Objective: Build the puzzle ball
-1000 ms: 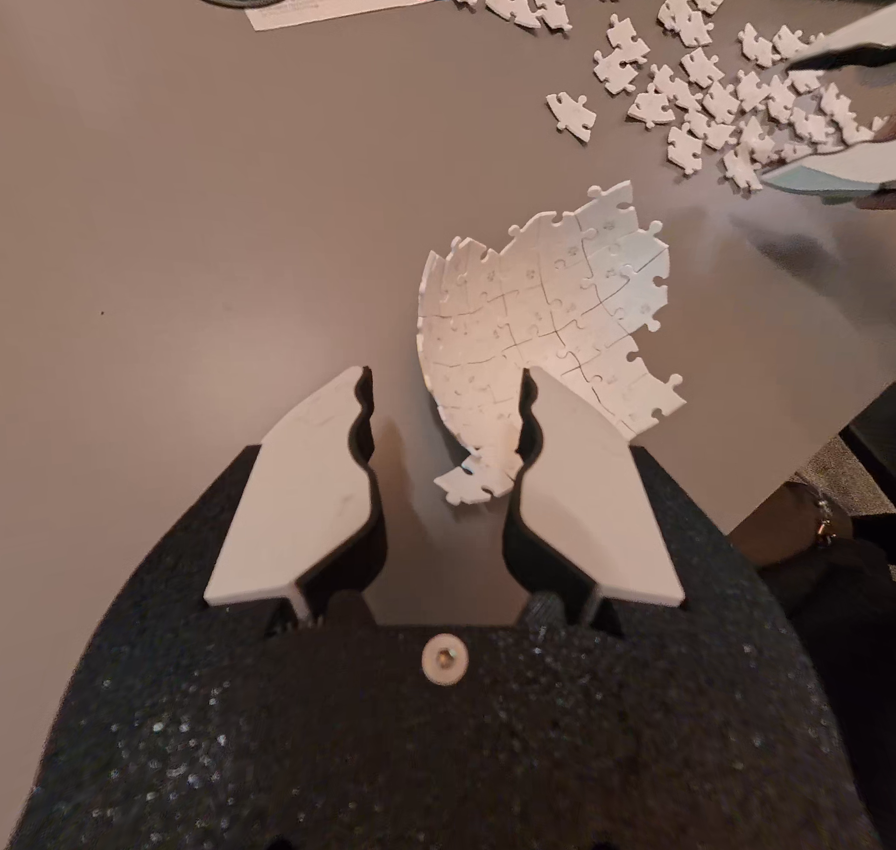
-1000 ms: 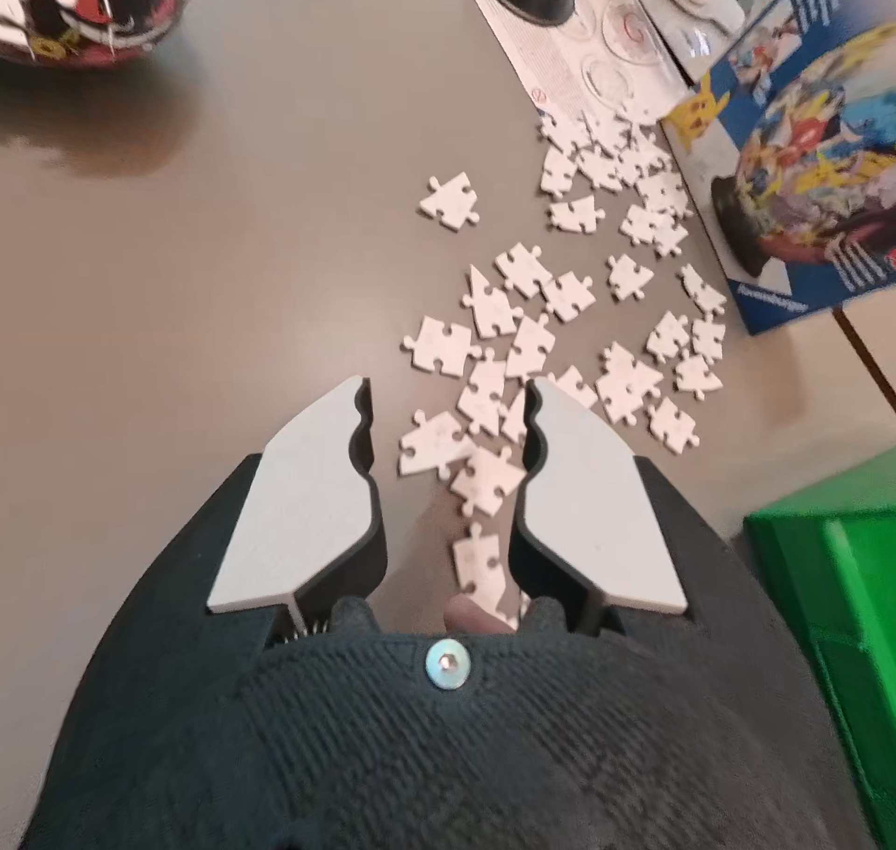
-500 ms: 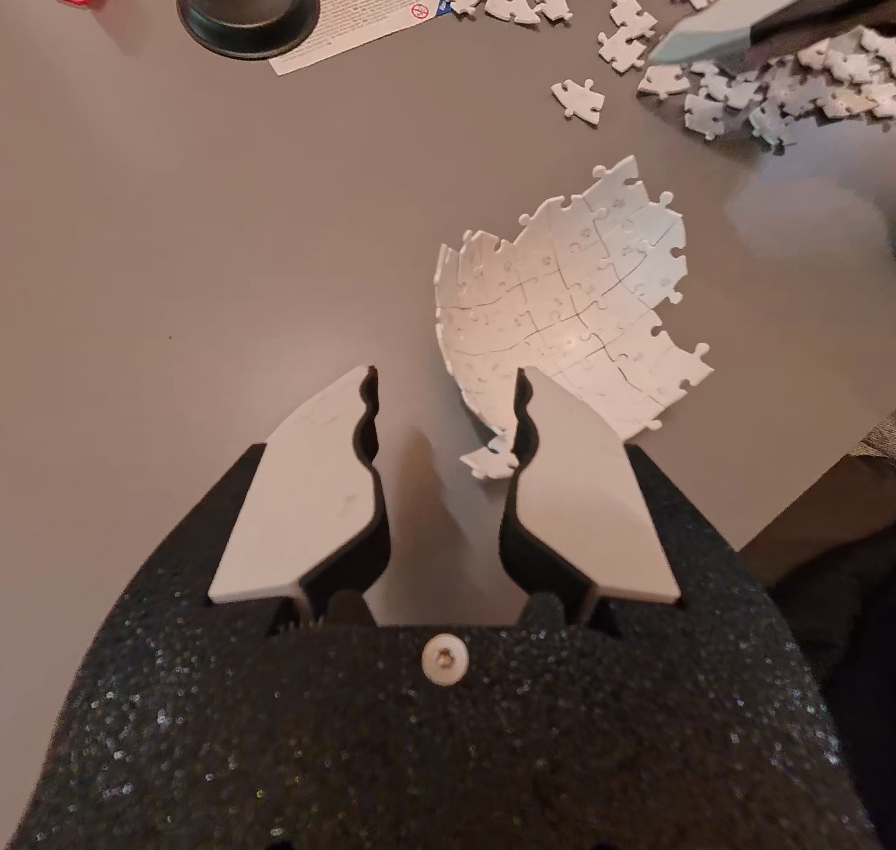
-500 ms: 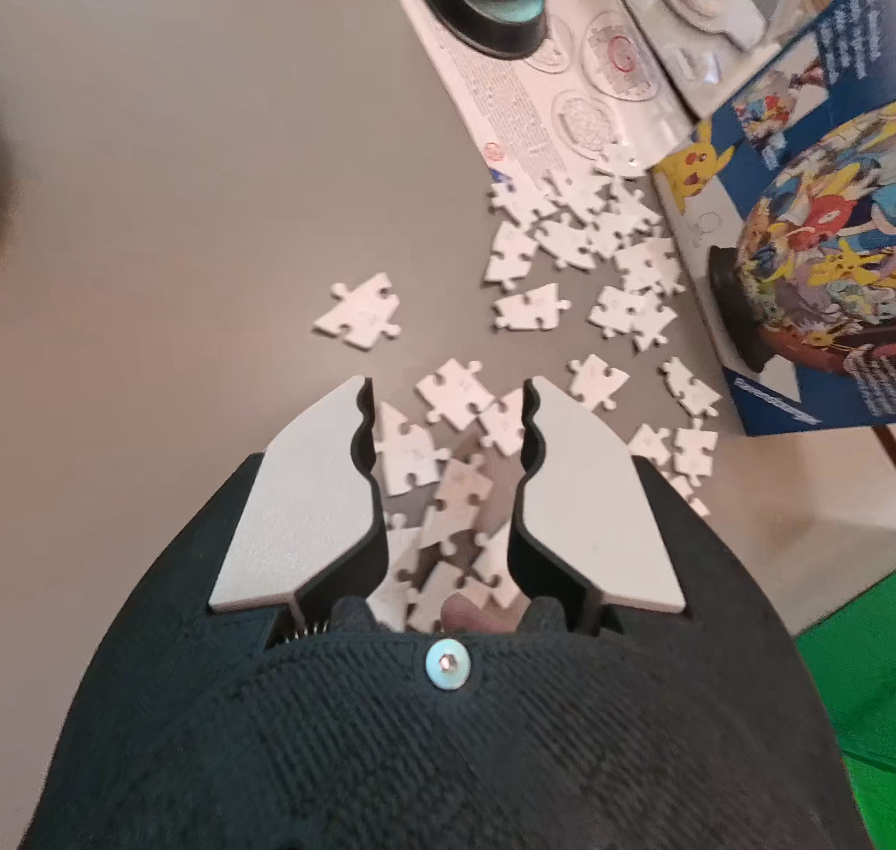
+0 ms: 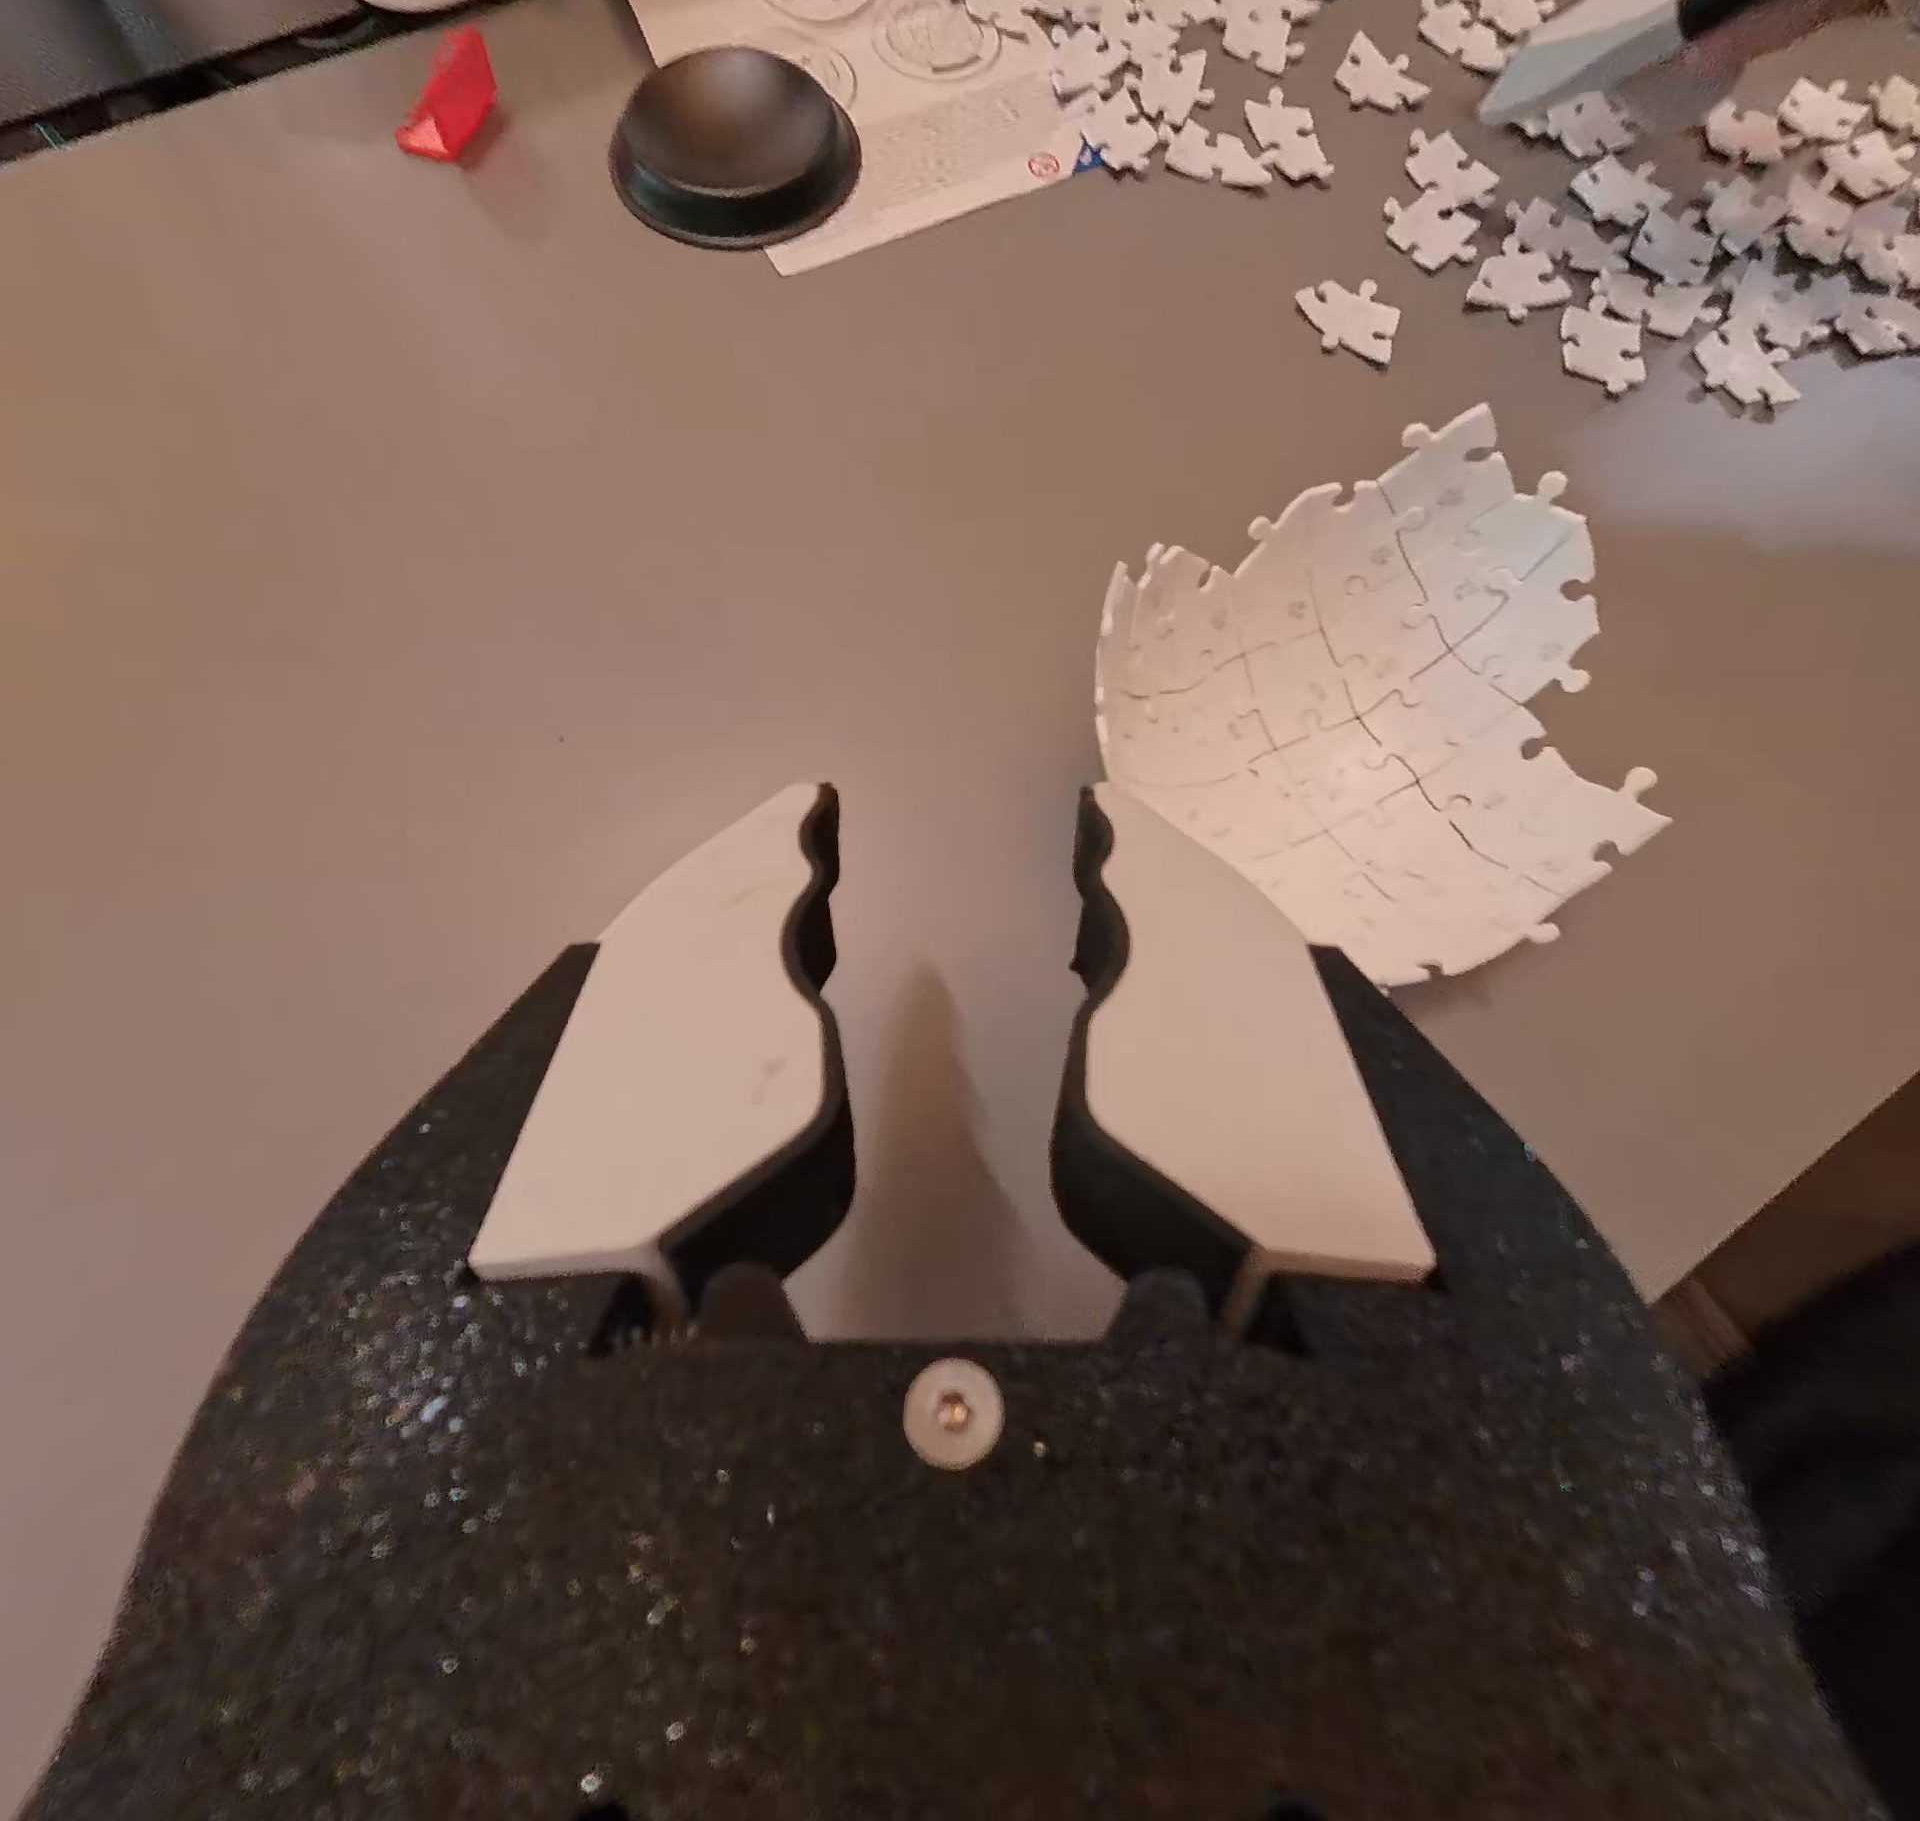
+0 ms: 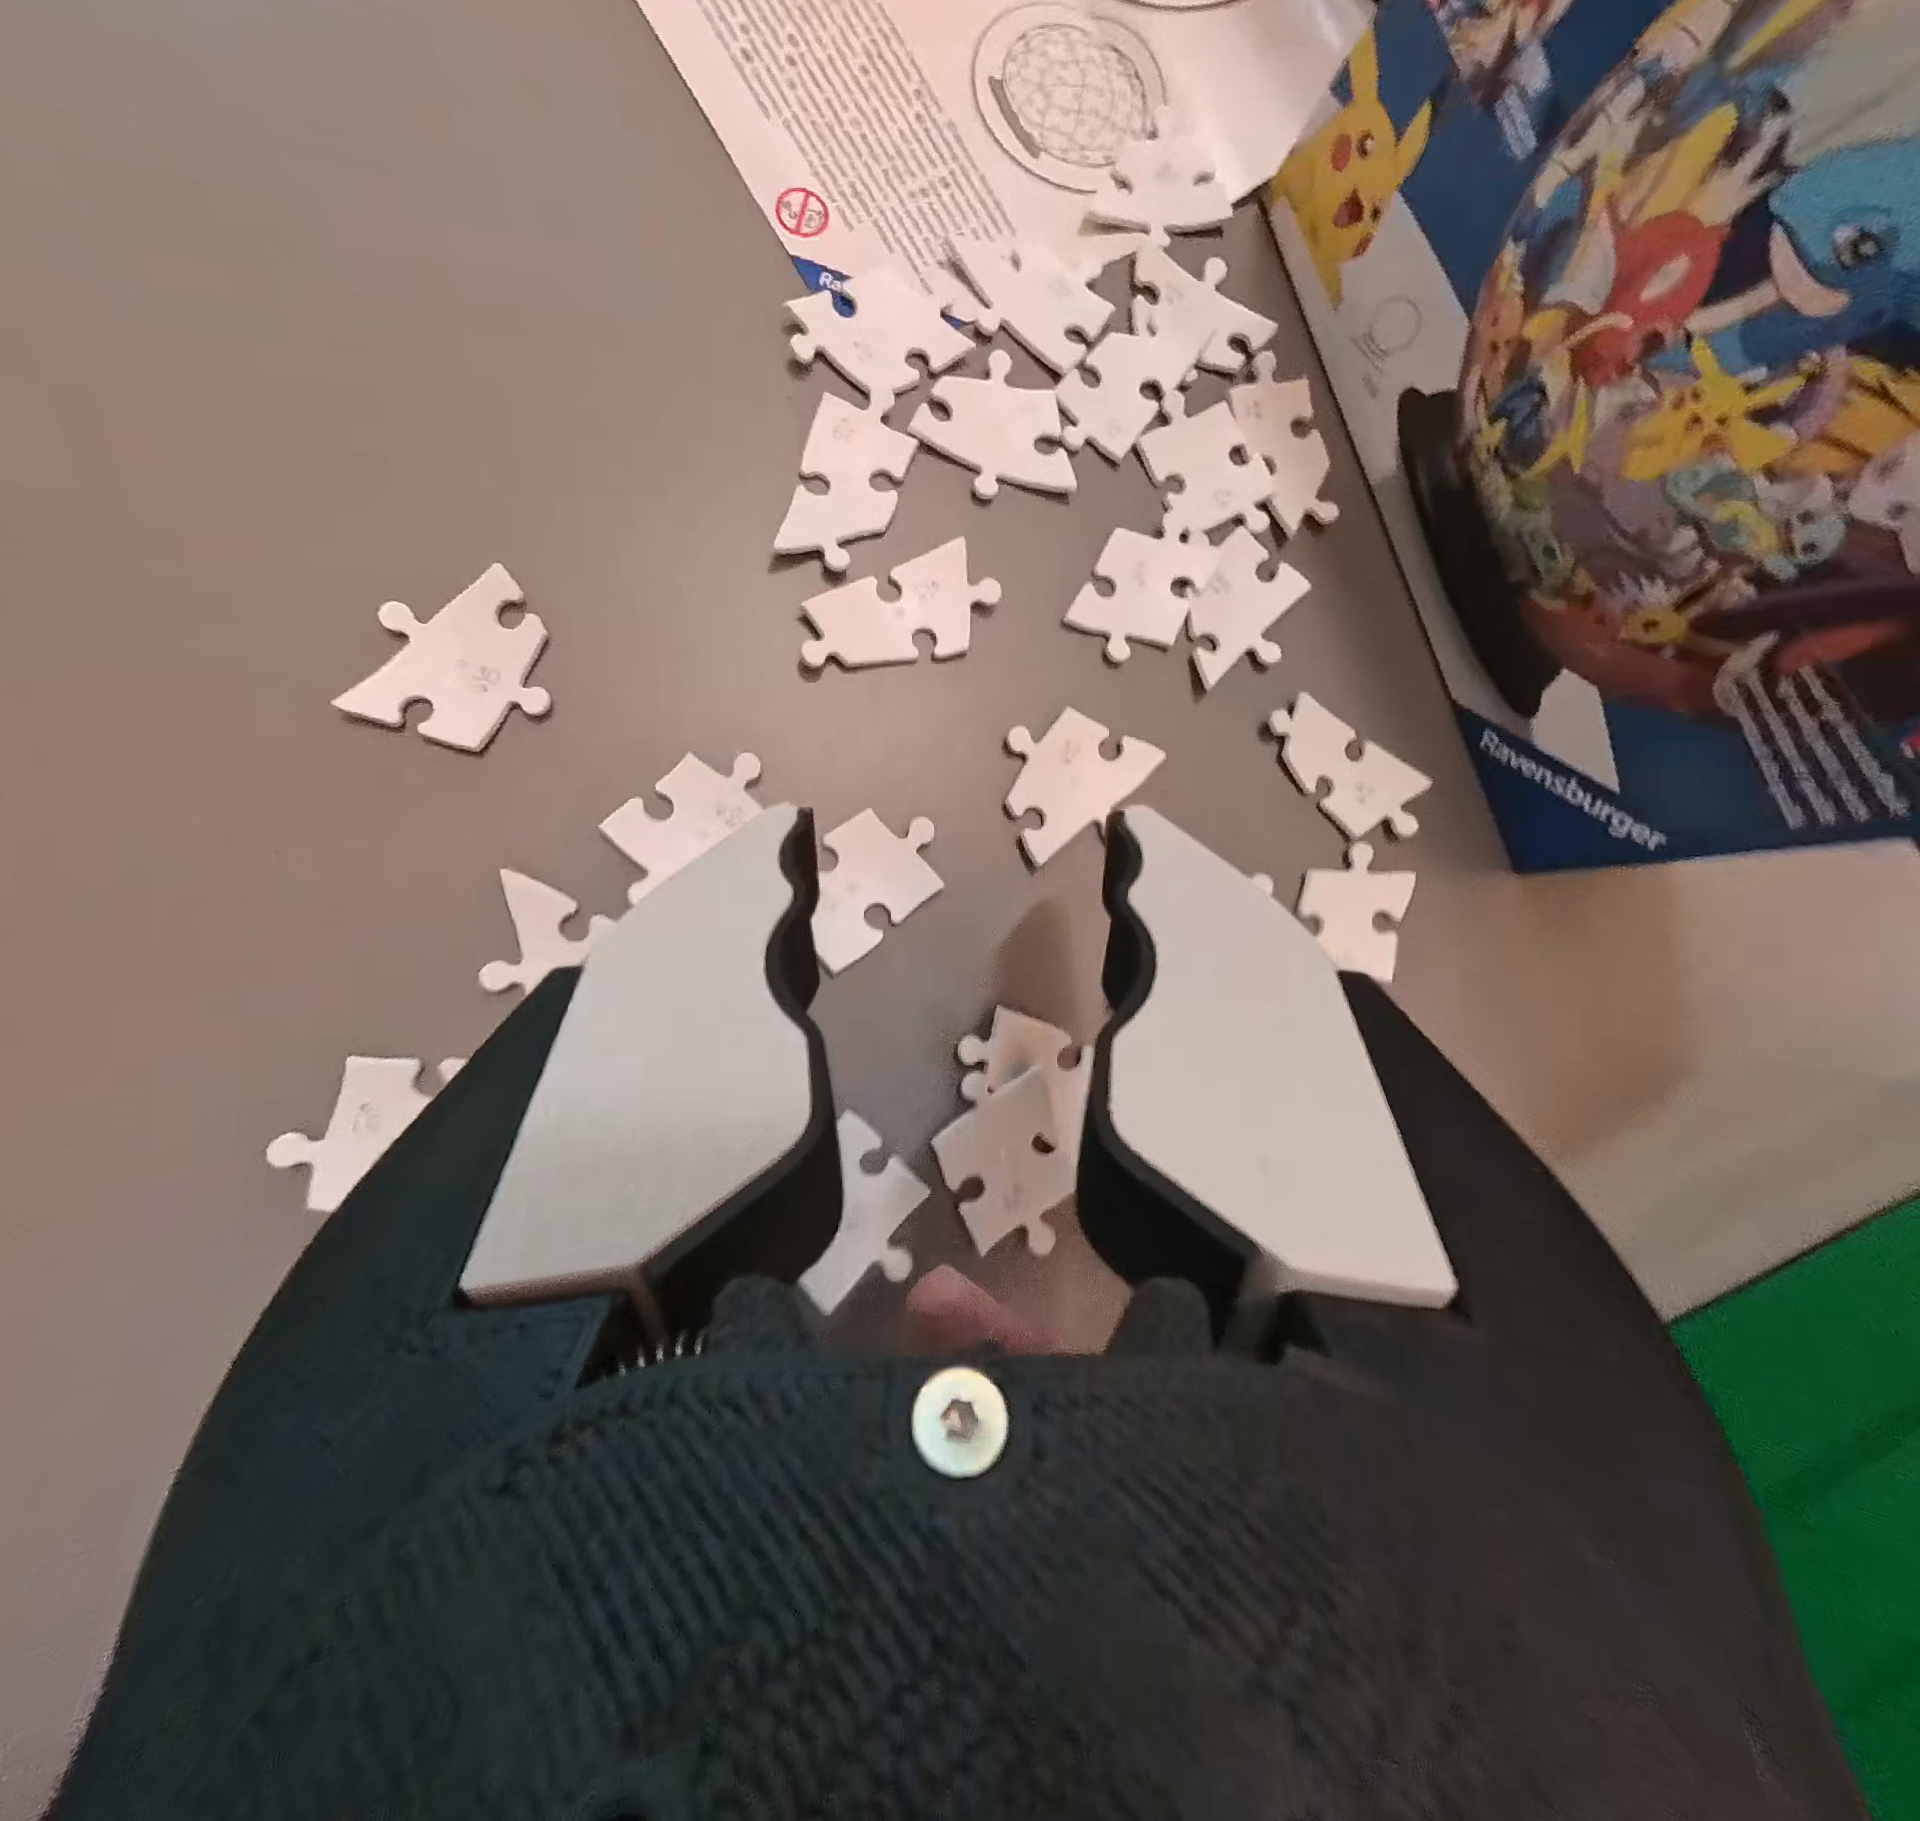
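The partly built puzzle ball [image 5: 1371, 722], a curved white shell of joined pieces lying hollow side up, rests on the grey table [image 5: 520, 545] just right of my left gripper [image 5: 956, 805]. That gripper is open and empty; its right finger hides the shell's near edge. Several loose white pieces [image 5: 1662, 202] lie at the far right. My right gripper [image 6: 954, 826] is open and empty, low over the loose pieces [image 6: 1039, 421], with one piece [image 6: 868, 883] between its fingertips' line. It also shows in the left wrist view [image 5: 1621, 15].
A black round stand [image 5: 732, 150] sits on a white instruction sheet [image 5: 935, 98]. A small red object [image 5: 449, 98] lies at the far left. The puzzle box [image 6: 1662, 317] stands right of the pieces. A green bin [image 6: 1829, 1480] is at the right. The table edge [image 5: 1766, 1179] runs near right. The grippers' ends are close to 35 centimetres from one another.
My left gripper has drawn back and to the left, away from the shell, and its jaws have widened. My right gripper has moved forward and lower over the loose pieces.
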### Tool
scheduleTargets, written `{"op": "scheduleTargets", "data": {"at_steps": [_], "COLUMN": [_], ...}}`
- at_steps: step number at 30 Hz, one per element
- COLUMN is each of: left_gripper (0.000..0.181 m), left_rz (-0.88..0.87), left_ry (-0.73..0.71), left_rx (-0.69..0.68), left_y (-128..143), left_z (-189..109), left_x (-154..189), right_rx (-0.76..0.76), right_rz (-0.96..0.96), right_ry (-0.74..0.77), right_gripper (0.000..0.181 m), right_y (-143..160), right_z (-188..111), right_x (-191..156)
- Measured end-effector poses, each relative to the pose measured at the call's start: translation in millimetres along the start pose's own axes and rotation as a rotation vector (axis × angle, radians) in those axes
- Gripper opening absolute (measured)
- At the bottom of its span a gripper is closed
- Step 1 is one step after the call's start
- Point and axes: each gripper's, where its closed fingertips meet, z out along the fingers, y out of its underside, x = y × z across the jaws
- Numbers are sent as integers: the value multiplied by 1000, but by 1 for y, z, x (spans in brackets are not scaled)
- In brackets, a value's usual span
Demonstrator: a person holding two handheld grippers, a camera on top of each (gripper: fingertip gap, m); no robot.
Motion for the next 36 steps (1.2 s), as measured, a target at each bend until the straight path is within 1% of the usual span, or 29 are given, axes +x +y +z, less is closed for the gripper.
{"op": "scheduleTargets", "data": {"at_steps": [3,6,10,13,17,24,28,33,36], "left_gripper": [42,43,43,43,42,42,42,42,43], "left_rz": [-11,-33,-38,-16,2,20,41,53,49], "left_ry": [-3,10,23,15,8,11,16,14,17], "left_rx": [40,51,19,6,-14,-31,-51,-49,-51], "left_y": [-4,-4,4,6,9,11,14,12,12], "left_z": [-2,1,8,8,8,11,13,12,13], "left_x": [-5,-7,-5,-3,-1,3,8,10,11], "right_rx": [37,42,30,30,-15,-27,-41,-27,-8], "right_rz": [42,24,-19,-34,-35,-106,-128,-66,-13], "right_ry": [13,30,-48,-82,-131,-180,-166,-75,-32], "right_gripper": [52,50,49,47,47,48,47,46,41], "right_y": [6,15,19,23,39,64,75,75,74], "right_z": [-17,-32,-45,-51,-53,-65,-71,-79,-81], "right_x": [-4,-12,-36,-47,-59,-83,-82,-65,-55]}}
